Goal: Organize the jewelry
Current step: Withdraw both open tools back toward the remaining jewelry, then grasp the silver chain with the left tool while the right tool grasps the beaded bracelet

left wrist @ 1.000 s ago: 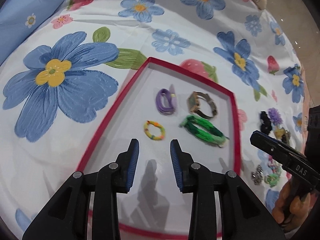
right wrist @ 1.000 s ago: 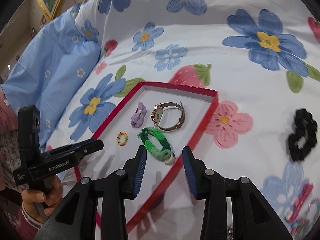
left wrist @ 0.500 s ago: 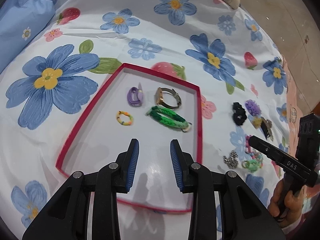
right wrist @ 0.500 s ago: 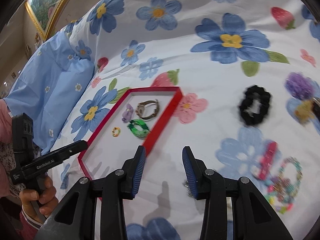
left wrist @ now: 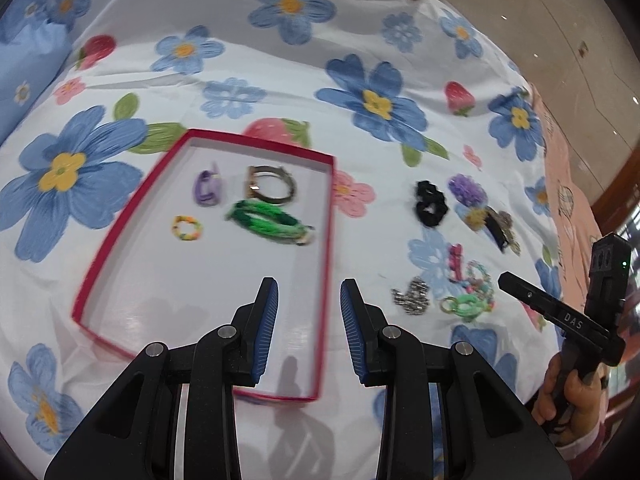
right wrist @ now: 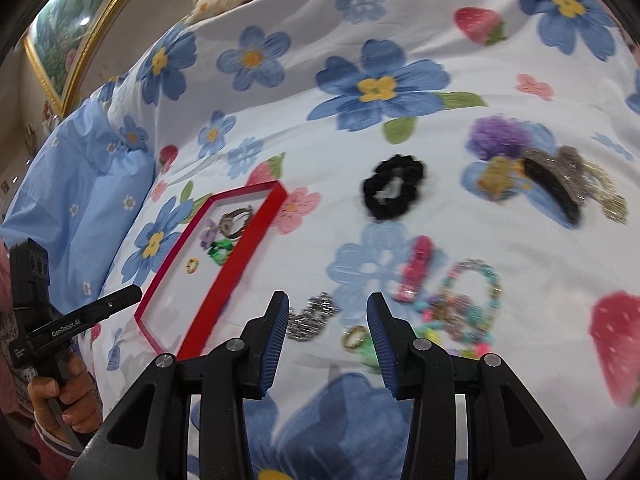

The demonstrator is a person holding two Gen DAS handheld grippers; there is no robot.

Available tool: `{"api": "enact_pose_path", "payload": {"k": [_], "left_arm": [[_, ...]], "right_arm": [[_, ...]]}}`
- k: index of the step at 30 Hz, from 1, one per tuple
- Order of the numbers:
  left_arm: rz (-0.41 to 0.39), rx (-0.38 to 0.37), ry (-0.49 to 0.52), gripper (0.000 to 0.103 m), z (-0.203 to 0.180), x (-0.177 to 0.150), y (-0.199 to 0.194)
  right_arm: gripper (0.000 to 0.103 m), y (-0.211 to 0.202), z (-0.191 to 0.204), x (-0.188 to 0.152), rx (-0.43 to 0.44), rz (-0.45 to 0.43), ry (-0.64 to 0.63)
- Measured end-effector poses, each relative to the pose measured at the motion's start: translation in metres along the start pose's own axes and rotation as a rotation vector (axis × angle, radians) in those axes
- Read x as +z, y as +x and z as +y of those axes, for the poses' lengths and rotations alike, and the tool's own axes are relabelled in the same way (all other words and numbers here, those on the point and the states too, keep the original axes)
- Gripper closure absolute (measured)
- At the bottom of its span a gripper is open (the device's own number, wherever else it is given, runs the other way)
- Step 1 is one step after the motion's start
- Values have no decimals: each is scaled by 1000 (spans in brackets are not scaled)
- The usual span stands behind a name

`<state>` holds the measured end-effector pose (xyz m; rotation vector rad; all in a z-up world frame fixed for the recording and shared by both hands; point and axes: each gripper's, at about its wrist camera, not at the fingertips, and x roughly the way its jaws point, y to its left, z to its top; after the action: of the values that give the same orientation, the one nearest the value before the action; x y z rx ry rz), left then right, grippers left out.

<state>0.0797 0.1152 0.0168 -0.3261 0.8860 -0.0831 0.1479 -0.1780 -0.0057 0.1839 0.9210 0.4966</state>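
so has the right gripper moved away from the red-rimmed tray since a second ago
Yes. The right gripper hung over the red-rimmed tray; now the tray sits off to its left, and its open fingers frame the silver chain on the floral sheet.

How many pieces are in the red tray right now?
4, none hidden. Purple bow back left, watch back right, small yellow ring front left, green bracelet front right, all in the red tray.
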Motion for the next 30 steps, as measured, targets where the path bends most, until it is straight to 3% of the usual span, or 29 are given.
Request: {"api": "enact_pose_path", "payload": {"k": [13,30], "left_arm": [[57,-48,93,73,-51,-9,22],[174,-86,209,69,-93,-15,70]], "right_arm": [[60,-33,-50,-13,-85,-39,70],[60,-26,-81,-9,-132,-24,108]]}}
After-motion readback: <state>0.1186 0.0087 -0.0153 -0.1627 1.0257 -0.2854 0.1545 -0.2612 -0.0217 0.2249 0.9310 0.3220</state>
